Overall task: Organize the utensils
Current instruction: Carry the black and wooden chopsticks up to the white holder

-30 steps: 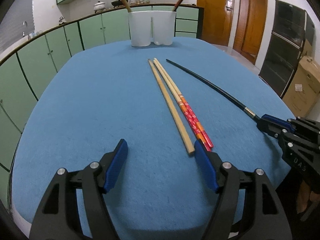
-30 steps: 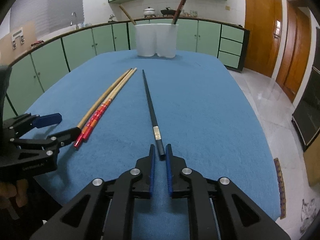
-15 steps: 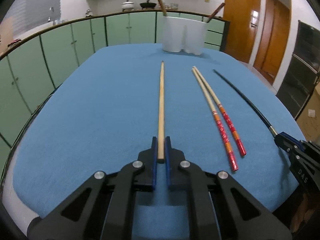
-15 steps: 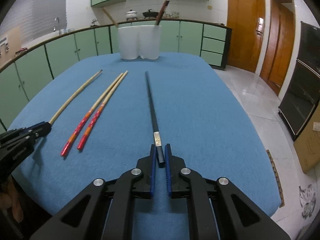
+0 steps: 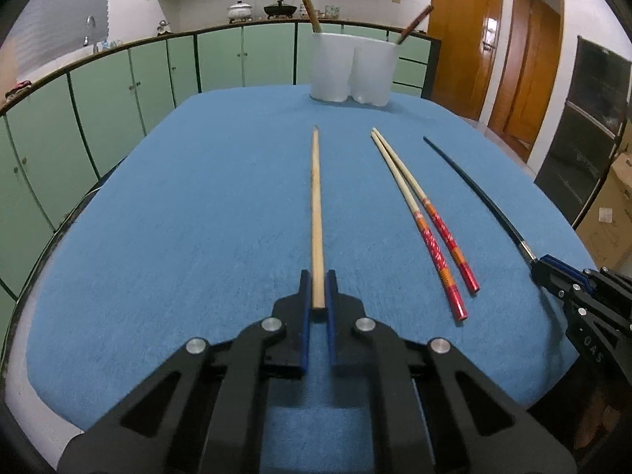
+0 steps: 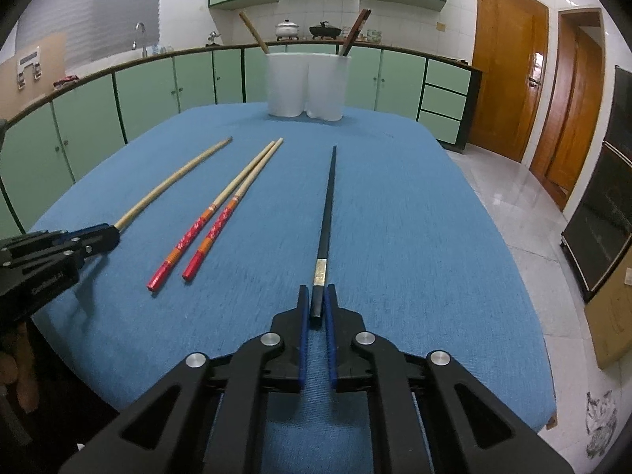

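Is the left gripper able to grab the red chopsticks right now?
Probably not: the left gripper is shut on the plain wooden chopstick. The red-handled chopsticks lie uncovered beside it.

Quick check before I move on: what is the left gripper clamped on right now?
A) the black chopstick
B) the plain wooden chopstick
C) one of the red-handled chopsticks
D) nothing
B: the left gripper is shut on the near end of the plain wooden chopstick.
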A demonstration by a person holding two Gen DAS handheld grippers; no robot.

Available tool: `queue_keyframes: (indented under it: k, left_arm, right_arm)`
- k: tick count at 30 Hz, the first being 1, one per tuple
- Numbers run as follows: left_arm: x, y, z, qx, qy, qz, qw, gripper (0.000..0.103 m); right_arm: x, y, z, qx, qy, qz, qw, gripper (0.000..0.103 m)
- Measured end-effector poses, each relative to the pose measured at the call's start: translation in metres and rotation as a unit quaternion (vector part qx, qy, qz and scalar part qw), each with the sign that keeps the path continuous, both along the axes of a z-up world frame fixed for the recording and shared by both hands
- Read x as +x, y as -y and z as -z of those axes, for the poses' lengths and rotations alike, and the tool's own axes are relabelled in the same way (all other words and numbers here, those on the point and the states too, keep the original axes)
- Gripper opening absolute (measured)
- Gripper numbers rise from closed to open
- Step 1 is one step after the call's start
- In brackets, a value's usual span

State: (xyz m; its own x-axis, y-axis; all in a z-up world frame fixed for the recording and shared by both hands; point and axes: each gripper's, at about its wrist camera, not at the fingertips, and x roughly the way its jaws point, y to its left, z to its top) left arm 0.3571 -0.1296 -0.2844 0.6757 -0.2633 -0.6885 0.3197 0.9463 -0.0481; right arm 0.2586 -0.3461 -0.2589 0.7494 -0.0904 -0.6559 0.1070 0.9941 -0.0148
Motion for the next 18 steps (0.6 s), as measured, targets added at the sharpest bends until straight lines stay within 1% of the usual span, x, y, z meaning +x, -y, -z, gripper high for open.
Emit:
queue_keyframes:
  k: [4, 7, 13, 18]
  left_arm:
    - [-0.005, -0.004, -0.02, -0.014, -0.001, -0.004, 0.9999, 0.006]
    - [-0.01, -0.007, -0.043, -0.023, 0.009, 0.0, 0.9997, 0.006]
    - [-0.015, -0.016, -0.093, -0.03, 0.038, 0.005, 0.9988, 0.006]
    - [-0.011, -0.023, -0.128, -0.036, 0.046, 0.014, 0.9982, 0.006]
  right_arm:
    - [-0.008, 0.006, -0.017, 0.011, 0.012, 0.005, 1.0, 0.007]
    - [-0.014, 0.009, -0.037, 0.016, 0.023, 0.006, 1.0, 0.007]
    - [-0.021, 0.019, -0.093, 0.019, 0.05, 0.002, 0.999, 0.007]
    - [-0.018, 0.026, -0.138, 0.019, 0.062, -0.008, 0.998, 0.007]
